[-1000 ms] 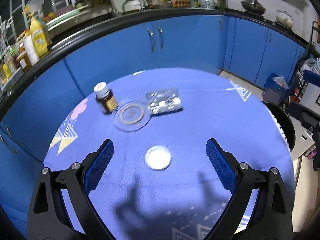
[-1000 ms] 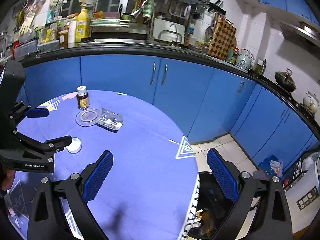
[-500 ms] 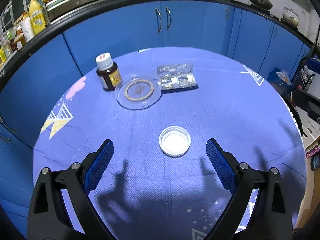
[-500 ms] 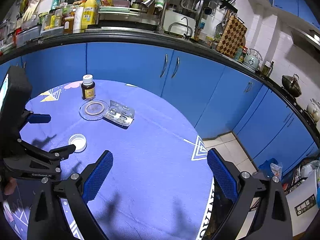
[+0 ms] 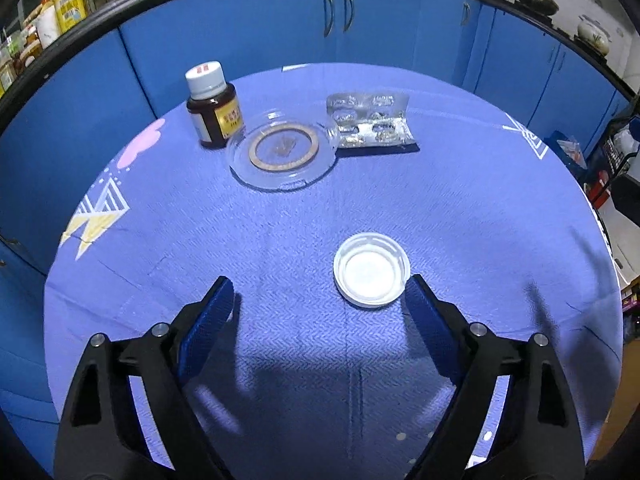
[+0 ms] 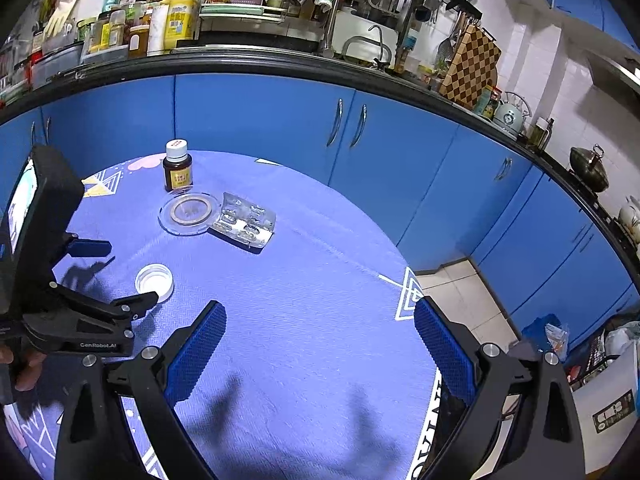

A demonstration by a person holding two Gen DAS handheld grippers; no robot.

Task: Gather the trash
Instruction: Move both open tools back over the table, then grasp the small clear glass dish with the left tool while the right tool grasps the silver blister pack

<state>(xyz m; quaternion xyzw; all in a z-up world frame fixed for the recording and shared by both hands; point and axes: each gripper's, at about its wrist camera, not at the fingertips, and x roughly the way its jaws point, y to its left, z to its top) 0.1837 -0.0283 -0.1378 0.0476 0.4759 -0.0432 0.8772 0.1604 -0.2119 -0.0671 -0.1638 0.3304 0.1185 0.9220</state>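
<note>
Right gripper [image 6: 320, 344] jaws wide apart over blue tablecloth [image 6: 304, 300], nothing between.

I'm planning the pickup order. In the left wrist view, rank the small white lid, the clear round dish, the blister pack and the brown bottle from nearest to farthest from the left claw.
1. Small white lid, just ahead of the open left claw, toward its right finger.
2. Clear round dish, farther back, centre-left.
3. Blister pack on the right and brown bottle on the left: too close to call.
</note>
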